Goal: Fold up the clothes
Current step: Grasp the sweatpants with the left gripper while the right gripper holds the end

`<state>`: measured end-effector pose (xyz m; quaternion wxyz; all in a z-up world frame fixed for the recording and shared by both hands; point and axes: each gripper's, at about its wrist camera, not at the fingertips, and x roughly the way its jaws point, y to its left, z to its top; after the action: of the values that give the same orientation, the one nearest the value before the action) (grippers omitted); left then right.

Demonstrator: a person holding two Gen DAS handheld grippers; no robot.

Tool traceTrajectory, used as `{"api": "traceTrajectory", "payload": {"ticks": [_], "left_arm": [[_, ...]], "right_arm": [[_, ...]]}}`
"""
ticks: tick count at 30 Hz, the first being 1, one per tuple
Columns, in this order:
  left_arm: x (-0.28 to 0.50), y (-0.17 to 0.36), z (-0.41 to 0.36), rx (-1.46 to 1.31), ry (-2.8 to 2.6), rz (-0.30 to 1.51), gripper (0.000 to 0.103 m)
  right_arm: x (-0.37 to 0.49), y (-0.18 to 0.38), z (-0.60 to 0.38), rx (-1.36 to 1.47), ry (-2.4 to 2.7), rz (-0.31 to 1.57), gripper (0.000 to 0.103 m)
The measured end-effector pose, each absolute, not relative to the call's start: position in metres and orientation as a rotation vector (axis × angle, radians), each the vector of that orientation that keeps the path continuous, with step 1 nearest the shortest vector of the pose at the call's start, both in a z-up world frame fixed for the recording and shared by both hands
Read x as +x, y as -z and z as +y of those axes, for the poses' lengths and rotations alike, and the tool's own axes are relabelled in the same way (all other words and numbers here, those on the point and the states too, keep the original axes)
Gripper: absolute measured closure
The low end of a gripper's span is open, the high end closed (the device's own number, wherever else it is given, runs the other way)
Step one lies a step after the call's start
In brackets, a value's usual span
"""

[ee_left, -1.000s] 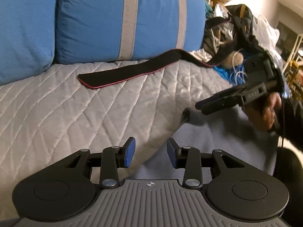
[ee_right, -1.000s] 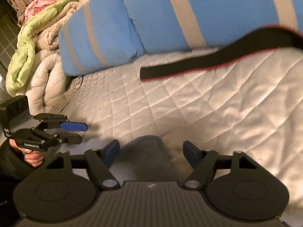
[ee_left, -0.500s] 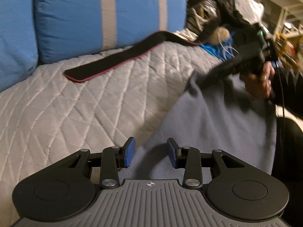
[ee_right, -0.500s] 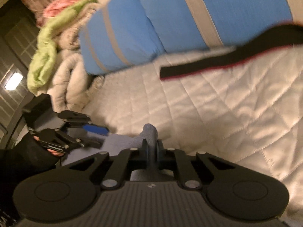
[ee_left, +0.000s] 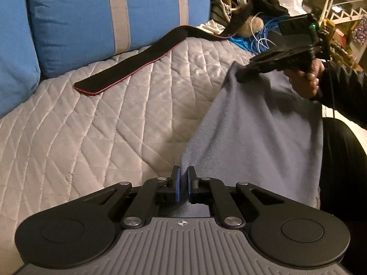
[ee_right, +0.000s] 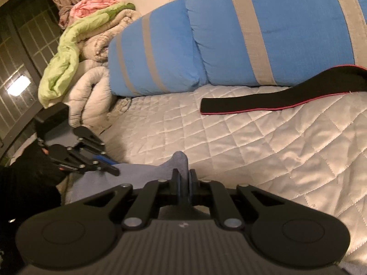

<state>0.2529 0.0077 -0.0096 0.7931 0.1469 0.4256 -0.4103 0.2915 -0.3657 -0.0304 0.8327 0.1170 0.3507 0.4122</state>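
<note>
Over the near edge of a white quilted bed cover point(ee_left: 96, 123): one grey fleece garment point(ee_left: 259, 123), lifted clear of the quilt and stretched between two hand-held grippers. Left gripper point(ee_left: 182, 184): blue pads clamped on the garment's near corner. Right gripper point(ee_right: 183, 183): fingers pinched tight on the opposite corner, a fold of fleece poking up between them; held by a hand point(ee_left: 307, 78) in a dark sleeve. On the cover, farther in: one black strap with red edging point(ee_left: 140, 66), lying flat. Behind the strap: blue cushions with grey stripes point(ee_left: 114, 16). Left of the cushions: bundled blankets, green and pink point(ee_right: 75, 39).
</note>
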Motion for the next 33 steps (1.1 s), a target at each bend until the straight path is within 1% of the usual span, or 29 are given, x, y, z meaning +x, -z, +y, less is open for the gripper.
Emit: {"api": "traceTrajectory", "payload": {"ticks": [8, 15, 21, 24, 26, 29, 30, 31, 32, 33], "left_arm": [[0.260, 0.016, 0.016, 0.331, 0.859, 1.017, 0.098], [0.258, 0.015, 0.021, 0.358, 0.882, 1.070, 0.098], [0.261, 0.003, 0.036, 0.345, 0.859, 1.077, 0.099], [0.268, -0.002, 0.050, 0.349, 0.788, 1.080, 0.103], [0.273, 0.000, 0.062, 0.360, 0.722, 1.092, 0.103], [0.278, -0.002, 0.078, 0.302, 0.709, 1.087, 0.102], [0.280, -0.004, 0.080, 0.291, 0.697, 1.076, 0.102], [0.280, -0.006, 0.081, 0.277, 0.690, 1.067, 0.102], [0.278, -0.008, 0.082, 0.262, 0.687, 1.061, 0.102], [0.277, -0.010, 0.083, 0.247, 0.684, 1.055, 0.100]], "right_arm": [[0.302, 0.042, -0.355, 0.220, -0.822, 0.780, 0.097], [0.303, 0.046, -0.352, 0.211, -0.804, 0.786, 0.097], [0.304, 0.047, -0.352, 0.207, -0.795, 0.793, 0.097], [0.305, 0.049, -0.352, 0.202, -0.773, 0.803, 0.097], [0.306, 0.051, -0.352, 0.195, -0.752, 0.823, 0.097], [0.307, 0.052, -0.349, 0.200, -0.736, 0.842, 0.096], [0.307, 0.051, -0.348, 0.206, -0.728, 0.851, 0.091], [0.307, 0.050, -0.348, 0.212, -0.719, 0.861, 0.083], [0.307, 0.047, -0.347, 0.211, -0.699, 0.859, 0.074], [0.306, 0.044, -0.346, 0.204, -0.679, 0.855, 0.055]]}}
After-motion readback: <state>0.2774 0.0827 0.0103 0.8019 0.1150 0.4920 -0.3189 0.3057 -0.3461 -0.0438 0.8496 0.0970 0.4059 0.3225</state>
